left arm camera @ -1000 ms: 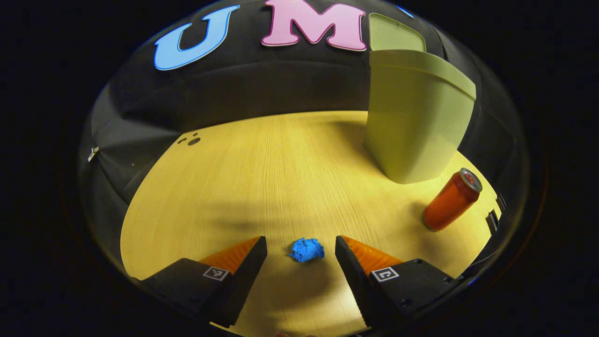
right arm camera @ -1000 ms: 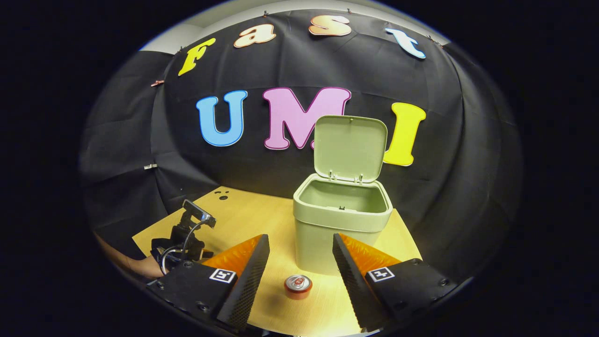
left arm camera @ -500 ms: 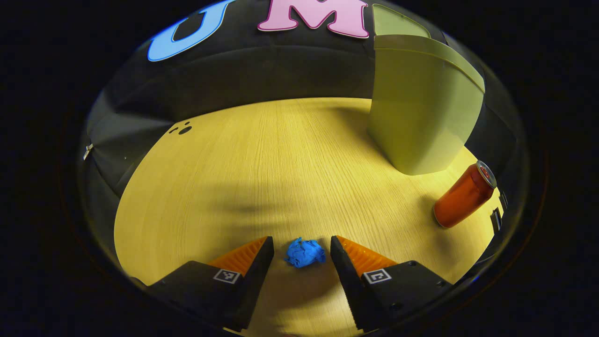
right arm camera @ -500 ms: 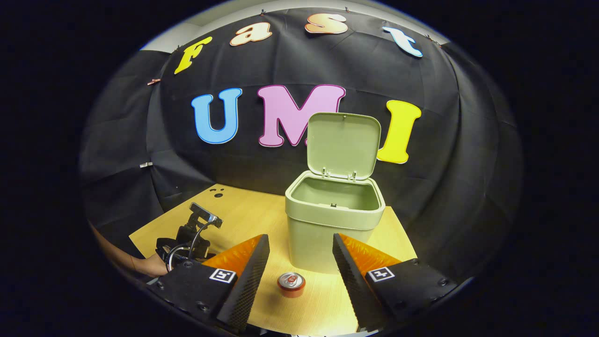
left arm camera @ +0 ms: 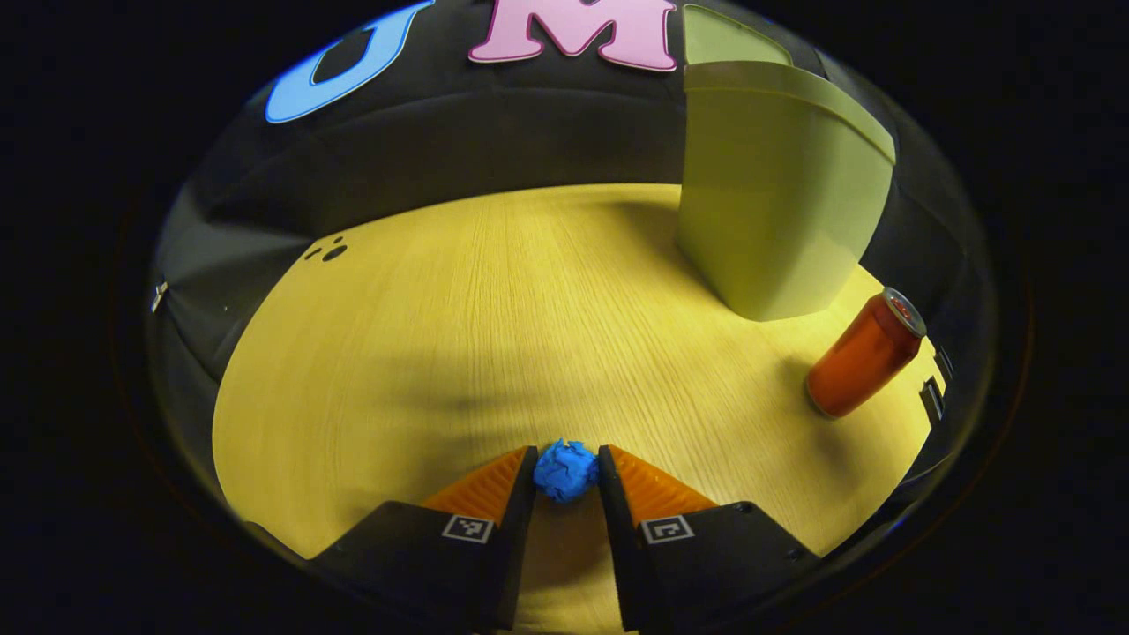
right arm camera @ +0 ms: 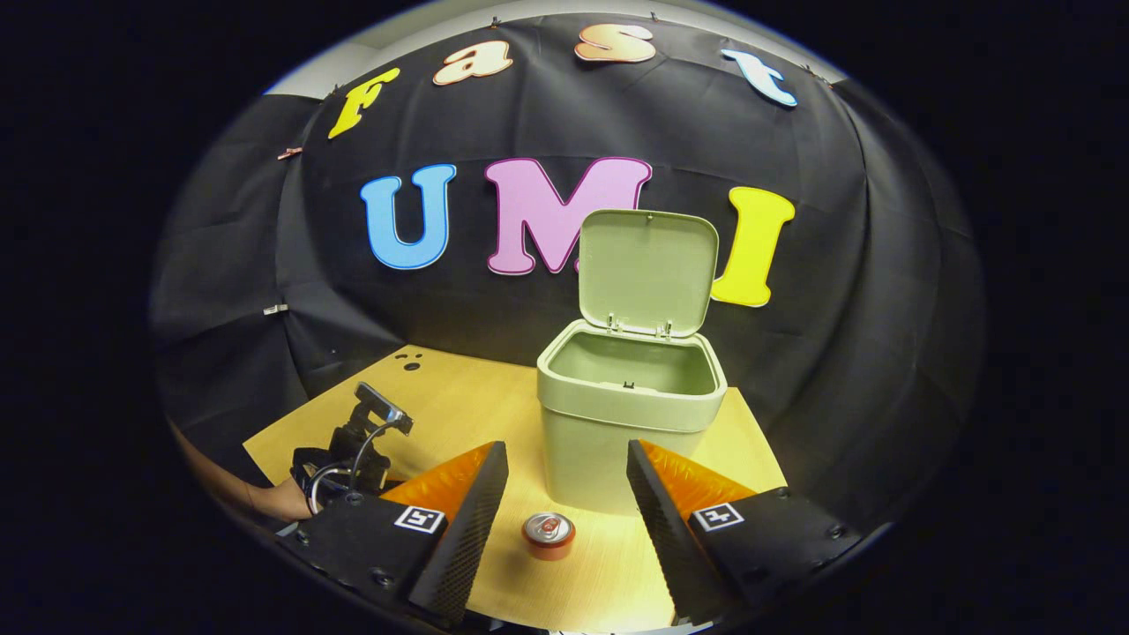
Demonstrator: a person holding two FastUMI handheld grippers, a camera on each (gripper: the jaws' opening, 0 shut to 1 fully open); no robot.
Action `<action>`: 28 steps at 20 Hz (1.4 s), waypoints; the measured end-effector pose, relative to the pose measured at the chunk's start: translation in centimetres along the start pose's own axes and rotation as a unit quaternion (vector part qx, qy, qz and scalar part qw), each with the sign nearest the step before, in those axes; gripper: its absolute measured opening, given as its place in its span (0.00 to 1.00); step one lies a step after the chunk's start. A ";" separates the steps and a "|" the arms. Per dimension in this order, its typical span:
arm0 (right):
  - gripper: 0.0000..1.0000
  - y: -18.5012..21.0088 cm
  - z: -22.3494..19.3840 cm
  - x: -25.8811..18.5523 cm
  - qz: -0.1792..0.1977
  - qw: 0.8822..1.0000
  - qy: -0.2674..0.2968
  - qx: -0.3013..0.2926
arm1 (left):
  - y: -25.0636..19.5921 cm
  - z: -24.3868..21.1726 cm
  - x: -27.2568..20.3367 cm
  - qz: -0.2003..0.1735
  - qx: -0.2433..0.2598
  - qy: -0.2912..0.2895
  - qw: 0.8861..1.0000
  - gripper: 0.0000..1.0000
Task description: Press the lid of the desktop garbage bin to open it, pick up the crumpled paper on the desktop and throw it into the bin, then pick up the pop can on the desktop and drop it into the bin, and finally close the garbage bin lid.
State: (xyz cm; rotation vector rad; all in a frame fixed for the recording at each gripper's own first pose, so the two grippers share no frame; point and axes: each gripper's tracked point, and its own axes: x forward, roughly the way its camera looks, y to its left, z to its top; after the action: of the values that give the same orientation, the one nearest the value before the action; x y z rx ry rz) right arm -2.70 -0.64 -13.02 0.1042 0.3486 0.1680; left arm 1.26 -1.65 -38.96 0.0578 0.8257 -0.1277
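The blue crumpled paper [left arm camera: 565,470] lies on the wooden desktop [left arm camera: 494,335], and my left gripper [left arm camera: 566,472] is shut on it, both fingers pressing its sides. The pale green bin [left arm camera: 776,220] stands to the far right in the left gripper view, with the orange pop can [left arm camera: 864,353] upright beside it. In the right gripper view the bin [right arm camera: 631,414] stands in the middle of the desk with its lid [right arm camera: 648,272] swung up and its inside bare. My right gripper [right arm camera: 564,459] hangs open above the pop can [right arm camera: 548,535], whose top shows between the fingers.
The desktop [right arm camera: 467,406] ends at black cloth at the back and on both sides. A few small dark holes [left arm camera: 328,253] mark the far left of the board. The other gripper's body [right arm camera: 348,450] and the hand holding it [right arm camera: 278,501] sit low at the left in the right gripper view.
My left gripper's fingers have closed from wide apart onto the blue paper. The right gripper has shifted only slightly and stays open over the can.
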 end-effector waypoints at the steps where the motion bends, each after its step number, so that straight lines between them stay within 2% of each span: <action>1: 0.86 0.0 0.0 0.0 0.000 1.000 -0.001 0.001 | -0.1 0.7 -0.5 -0.003 0.003 -0.012 1.000 0.46; 6: 0.87 0.1 -0.1 0.0 0.000 1.000 -0.001 -0.002 | -0.6 5.9 -4.1 -0.016 0.006 -0.081 0.997 0.45; 9: 0.87 0.3 -0.3 0.1 0.003 1.000 0.002 -0.003 | -1.2 10.8 -7.7 -0.027 -0.008 -0.138 0.990 0.45; 15: 0.86 0.2 -0.3 0.0 0.004 1.000 0.002 -0.007 | -2.8 22.4 -14.6 -0.049 -0.035 -0.262 0.963 0.45; 18: 0.87 0.2 -0.2 0.0 0.004 1.000 0.000 -0.010 | -4.6 27.2 -17.0 -0.074 -0.043 -0.303 0.949 0.45; 23: 0.87 0.1 -0.4 -0.2 0.001 1.000 0.001 -0.008 | -7.9 32.9 -18.8 -0.106 -0.033 -0.347 0.931 0.45; 24: 0.87 0.1 -0.5 -0.3 -0.001 1.000 0.001 -0.009 | -8.7 33.6 -18.7 -0.111 -0.026 -0.350 0.930 0.42; 28: 0.87 -0.5 -0.9 -1.2 -0.009 1.000 0.001 -0.006 | -11.5 35.1 -17.6 -0.134 -0.002 -0.351 0.927 0.44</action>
State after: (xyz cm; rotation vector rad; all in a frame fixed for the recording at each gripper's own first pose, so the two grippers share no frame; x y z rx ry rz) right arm -4.02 -1.26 -13.53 0.0882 0.3510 0.1525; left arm 13.49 -14.99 -2.30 -0.1033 0.1113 -0.3807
